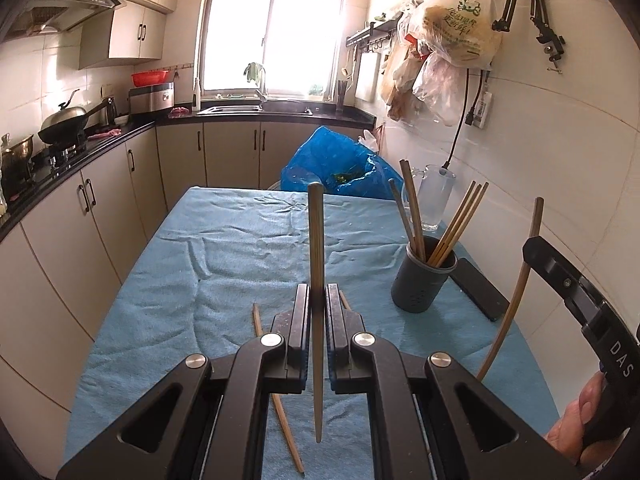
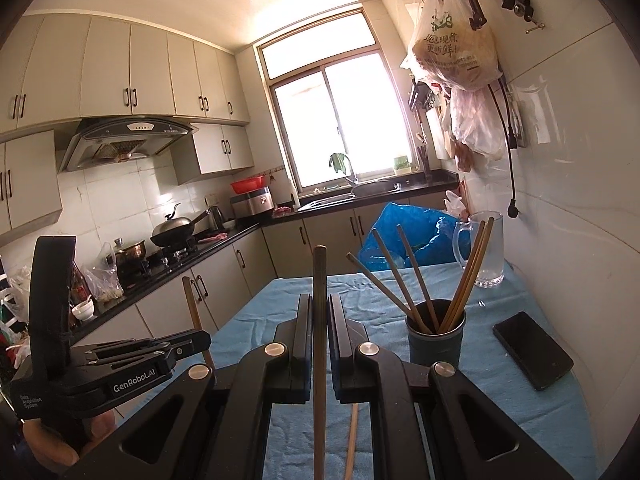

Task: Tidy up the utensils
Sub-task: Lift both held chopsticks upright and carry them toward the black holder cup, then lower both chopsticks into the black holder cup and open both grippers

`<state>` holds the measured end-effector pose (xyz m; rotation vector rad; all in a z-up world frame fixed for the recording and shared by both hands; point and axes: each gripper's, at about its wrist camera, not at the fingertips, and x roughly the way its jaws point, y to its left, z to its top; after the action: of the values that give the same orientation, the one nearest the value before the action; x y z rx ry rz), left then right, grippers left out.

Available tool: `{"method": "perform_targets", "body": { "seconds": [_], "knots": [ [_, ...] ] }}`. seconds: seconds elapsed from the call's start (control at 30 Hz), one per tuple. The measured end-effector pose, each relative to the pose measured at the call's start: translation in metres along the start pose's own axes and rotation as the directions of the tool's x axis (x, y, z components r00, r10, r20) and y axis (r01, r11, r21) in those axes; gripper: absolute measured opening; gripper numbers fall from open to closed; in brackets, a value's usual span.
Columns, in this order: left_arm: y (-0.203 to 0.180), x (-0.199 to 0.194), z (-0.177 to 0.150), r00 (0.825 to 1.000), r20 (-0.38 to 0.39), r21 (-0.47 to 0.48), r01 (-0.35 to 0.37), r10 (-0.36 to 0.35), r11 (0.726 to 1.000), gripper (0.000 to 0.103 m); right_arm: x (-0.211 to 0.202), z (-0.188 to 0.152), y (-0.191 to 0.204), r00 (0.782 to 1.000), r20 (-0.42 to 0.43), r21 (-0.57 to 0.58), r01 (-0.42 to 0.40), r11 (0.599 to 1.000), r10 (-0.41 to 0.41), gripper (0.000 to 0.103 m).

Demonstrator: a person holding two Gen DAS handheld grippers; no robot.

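Note:
My left gripper (image 1: 318, 296) is shut on a brown chopstick (image 1: 316, 232) that stands upright between its jaws, above the blue cloth (image 1: 224, 248). My right gripper (image 2: 320, 304) is shut on a second chopstick (image 2: 319, 272), also upright. A dark grey holder (image 1: 424, 276) (image 2: 436, 344) with several chopsticks leaning in it stands on the cloth, ahead and to the right of both grippers. In the left wrist view the right gripper (image 1: 536, 246) shows at the right edge with its chopstick (image 1: 520, 280). Two loose chopsticks (image 1: 280, 400) lie on the cloth below my left gripper.
A black phone (image 2: 532, 350) lies right of the holder, and a glass pitcher (image 2: 486, 248) stands behind it by the tiled wall. A blue plastic bag (image 1: 336, 164) sits past the table's far end. Kitchen counters with a wok (image 1: 64, 124) run along the left.

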<state>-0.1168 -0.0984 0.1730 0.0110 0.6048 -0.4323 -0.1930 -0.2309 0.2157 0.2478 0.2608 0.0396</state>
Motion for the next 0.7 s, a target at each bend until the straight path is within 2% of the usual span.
{"method": "perform_targets", "body": {
  "seconds": [0.5, 0.7],
  "knots": [
    [-0.030, 0.002, 0.006, 1.000, -0.014, 0.047, -0.008, 0.008, 0.999, 0.006, -0.024, 0.005, -0.033, 0.999, 0.049, 0.067, 0.006, 0.998, -0.009, 0.008],
    [-0.043, 0.008, 0.021, 0.999, -0.032, 0.051, 0.033, -0.031, 0.998, 0.006, -0.038, 0.015, -0.059, 0.996, 0.080, 0.097, 0.039, 0.995, -0.047, 0.008]
  ]
}}
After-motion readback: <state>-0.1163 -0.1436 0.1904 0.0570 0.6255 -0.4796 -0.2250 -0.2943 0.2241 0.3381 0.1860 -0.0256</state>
